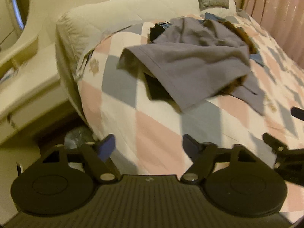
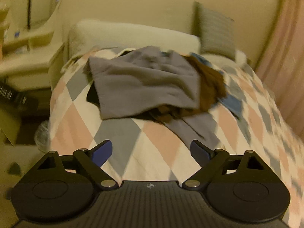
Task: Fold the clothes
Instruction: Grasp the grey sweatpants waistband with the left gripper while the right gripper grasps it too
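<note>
A heap of clothes lies on a bed with a pink, grey and white diamond quilt [image 1: 152, 125] [image 2: 144, 144]. On top is a crumpled grey garment [image 1: 190, 60] [image 2: 144, 81]. A brown garment [image 2: 210, 87] and a dark one [image 1: 157, 91] poke out from under it. My left gripper [image 1: 149, 146] hangs open over the quilt, short of the heap, with nothing between its fingers. The right gripper [image 2: 151, 151] is open too and holds nothing; its tip also shows at the right edge of the left wrist view [image 1: 273, 142].
A cream headboard cushion [image 1: 121, 17] and a grey checked pillow [image 2: 214, 32] stand behind the heap. Pink curtains [image 1: 277, 11] hang on the right. A cream bedside unit [image 1: 24, 87] stands to the left, with a clear plastic bottle [image 1: 76, 136] on the floor by the bed.
</note>
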`<action>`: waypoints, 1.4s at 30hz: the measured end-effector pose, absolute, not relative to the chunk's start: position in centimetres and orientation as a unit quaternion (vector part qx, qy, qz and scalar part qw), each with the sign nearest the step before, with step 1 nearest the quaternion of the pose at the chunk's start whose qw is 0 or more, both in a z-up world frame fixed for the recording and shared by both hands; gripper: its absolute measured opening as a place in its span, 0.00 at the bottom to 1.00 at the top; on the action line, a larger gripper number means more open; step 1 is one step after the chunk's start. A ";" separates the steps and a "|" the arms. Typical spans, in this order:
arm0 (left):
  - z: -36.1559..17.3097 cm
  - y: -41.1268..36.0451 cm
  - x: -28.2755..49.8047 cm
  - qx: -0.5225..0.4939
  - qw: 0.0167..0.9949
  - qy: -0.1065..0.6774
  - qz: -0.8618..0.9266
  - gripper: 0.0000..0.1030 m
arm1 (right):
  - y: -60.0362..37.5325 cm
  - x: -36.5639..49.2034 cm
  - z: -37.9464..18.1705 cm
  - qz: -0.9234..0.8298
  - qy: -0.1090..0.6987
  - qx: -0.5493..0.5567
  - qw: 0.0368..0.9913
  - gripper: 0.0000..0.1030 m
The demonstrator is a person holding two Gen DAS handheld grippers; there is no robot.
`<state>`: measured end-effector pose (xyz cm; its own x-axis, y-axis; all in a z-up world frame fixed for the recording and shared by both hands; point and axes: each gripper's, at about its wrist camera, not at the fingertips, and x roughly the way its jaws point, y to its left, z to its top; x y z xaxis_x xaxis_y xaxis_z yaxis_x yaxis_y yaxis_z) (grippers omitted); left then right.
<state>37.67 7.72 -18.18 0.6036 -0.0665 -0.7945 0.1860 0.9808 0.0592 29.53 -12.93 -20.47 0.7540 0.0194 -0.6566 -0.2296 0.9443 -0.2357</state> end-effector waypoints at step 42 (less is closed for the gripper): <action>-30.0 7.5 60.5 0.394 0.844 0.269 -0.244 0.46 | -2.1 45.8 -34.1 0.073 0.320 -0.384 0.863 0.46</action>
<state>60.50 7.52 -29.98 0.7358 -0.2008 -0.6467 0.6247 0.5698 0.5339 45.84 -2.05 -34.12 0.7849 -0.1194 -0.6081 -0.3714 0.6949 -0.6158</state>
